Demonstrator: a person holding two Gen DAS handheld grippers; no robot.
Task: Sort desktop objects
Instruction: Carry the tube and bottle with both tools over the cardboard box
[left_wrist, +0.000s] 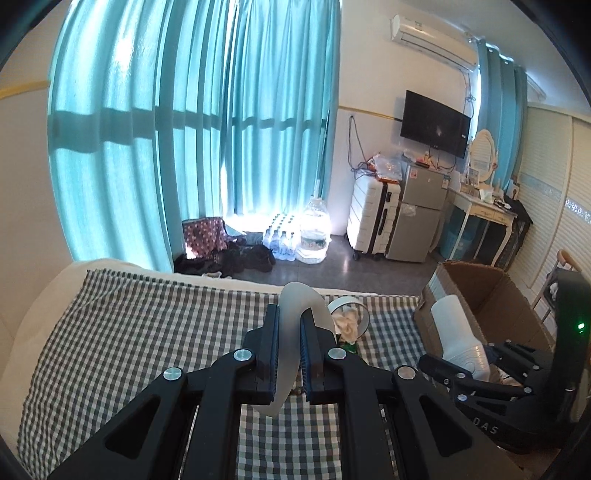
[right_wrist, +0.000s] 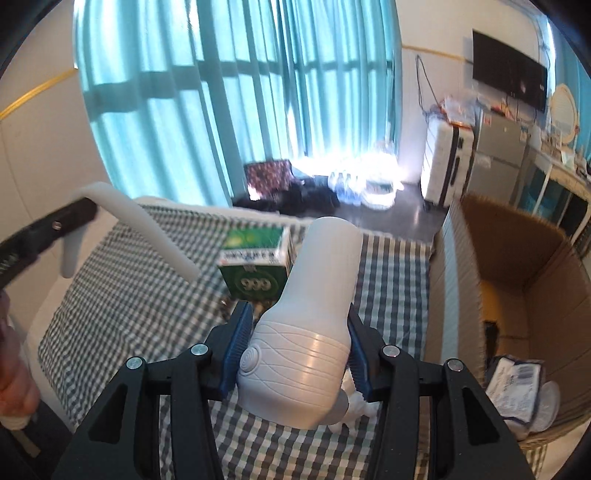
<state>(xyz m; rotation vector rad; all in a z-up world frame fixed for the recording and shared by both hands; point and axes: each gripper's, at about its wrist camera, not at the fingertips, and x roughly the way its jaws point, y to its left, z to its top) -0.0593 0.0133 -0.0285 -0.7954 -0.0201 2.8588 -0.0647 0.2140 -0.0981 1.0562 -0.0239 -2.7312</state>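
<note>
My left gripper (left_wrist: 290, 314) is shut on a thin white curved plastic piece (left_wrist: 291, 339), lifted above the checked tablecloth (left_wrist: 147, 332). From the right wrist view that same piece (right_wrist: 147, 229) arcs out of the left gripper (right_wrist: 85, 210) at the far left. My right gripper (right_wrist: 297, 310) is shut on a white handheld device (right_wrist: 314, 314) with a ridged band and a round button, held clear of the cloth (right_wrist: 110, 295). The left wrist view shows this device (left_wrist: 454, 325) in the right gripper (left_wrist: 461, 354), beside the cardboard box (left_wrist: 480, 295).
A green carton (right_wrist: 255, 266) marked 999 stands on the cloth behind the device. A white tape ring (left_wrist: 349, 314) with something cream-coloured inside sits at the table's far edge. The open cardboard box (right_wrist: 517, 258) at the right holds a white packet (right_wrist: 517, 384). A hand (right_wrist: 14, 380) shows at lower left.
</note>
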